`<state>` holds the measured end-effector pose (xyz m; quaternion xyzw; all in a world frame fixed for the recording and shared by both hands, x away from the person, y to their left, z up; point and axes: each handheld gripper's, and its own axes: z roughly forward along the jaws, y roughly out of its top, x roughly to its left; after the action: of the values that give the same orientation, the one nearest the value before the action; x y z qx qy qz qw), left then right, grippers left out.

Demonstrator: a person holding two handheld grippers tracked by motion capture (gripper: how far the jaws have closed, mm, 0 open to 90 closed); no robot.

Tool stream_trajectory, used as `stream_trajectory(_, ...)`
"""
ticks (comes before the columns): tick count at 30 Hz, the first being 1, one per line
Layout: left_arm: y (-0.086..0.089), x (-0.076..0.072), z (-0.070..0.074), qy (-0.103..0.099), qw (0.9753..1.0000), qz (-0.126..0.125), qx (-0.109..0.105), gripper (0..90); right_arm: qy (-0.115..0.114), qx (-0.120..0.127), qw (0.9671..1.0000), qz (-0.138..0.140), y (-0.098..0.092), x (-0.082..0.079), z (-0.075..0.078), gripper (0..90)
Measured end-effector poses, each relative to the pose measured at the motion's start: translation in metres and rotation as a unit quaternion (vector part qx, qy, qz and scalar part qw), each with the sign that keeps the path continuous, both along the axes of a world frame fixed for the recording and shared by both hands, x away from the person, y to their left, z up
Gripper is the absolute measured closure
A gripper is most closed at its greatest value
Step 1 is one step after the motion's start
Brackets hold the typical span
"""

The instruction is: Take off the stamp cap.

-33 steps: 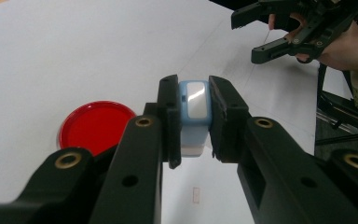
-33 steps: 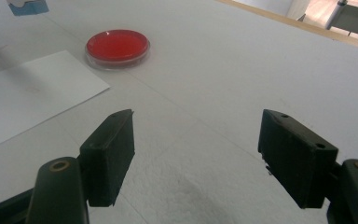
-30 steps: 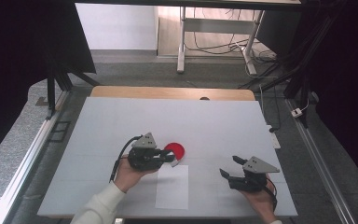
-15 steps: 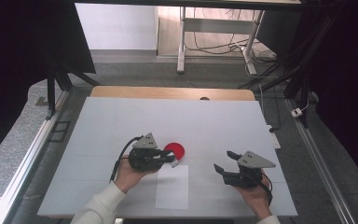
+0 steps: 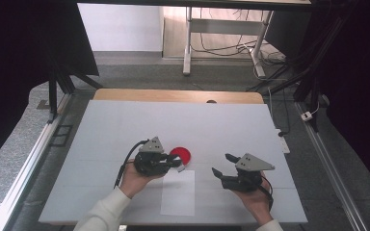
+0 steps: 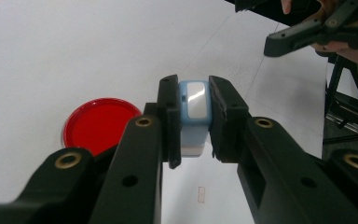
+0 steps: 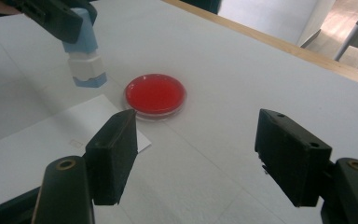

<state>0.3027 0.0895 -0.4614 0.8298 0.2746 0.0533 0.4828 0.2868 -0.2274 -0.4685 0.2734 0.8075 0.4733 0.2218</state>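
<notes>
Stamp (image 6: 194, 116), pale blue with a white band near its lower end, sits clamped between the two jaws of your left claw (image 6: 193, 122), held above the table (image 5: 125, 130) rather than resting on it. In the right gripper view the stamp (image 7: 85, 51) hangs with its lower end pointing down, above the far edge of the white sheet of paper (image 7: 37, 144). The round red dish (image 5: 180, 155) lies flat on the table just beside the sheet's far corner, at about 1 o'clock from the paper (image 5: 178, 192) in the high view, and close to the tip of your left claw (image 5: 176, 162). From the left gripper view the dish (image 6: 100, 123) sits at 9 o'clock of the stamp.

Your right claw (image 5: 221, 166) stands with its jaws wide apart and holds nothing. It hovers at 3 o'clock of the paper, well apart from the dish, and points toward 10 o'clock. In the right gripper view the dish (image 7: 154, 94) lies between and beyond its spread jaws.
</notes>
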Motion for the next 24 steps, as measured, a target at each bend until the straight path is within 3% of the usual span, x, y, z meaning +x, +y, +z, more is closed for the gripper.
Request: stream_trajectory(24,-0.004,0.002,-0.006,0.007,1.0,-0.001,0.007,74.9,-0.002,-0.02,0.999,0.039,0.041,-0.003,-0.009,28.8)
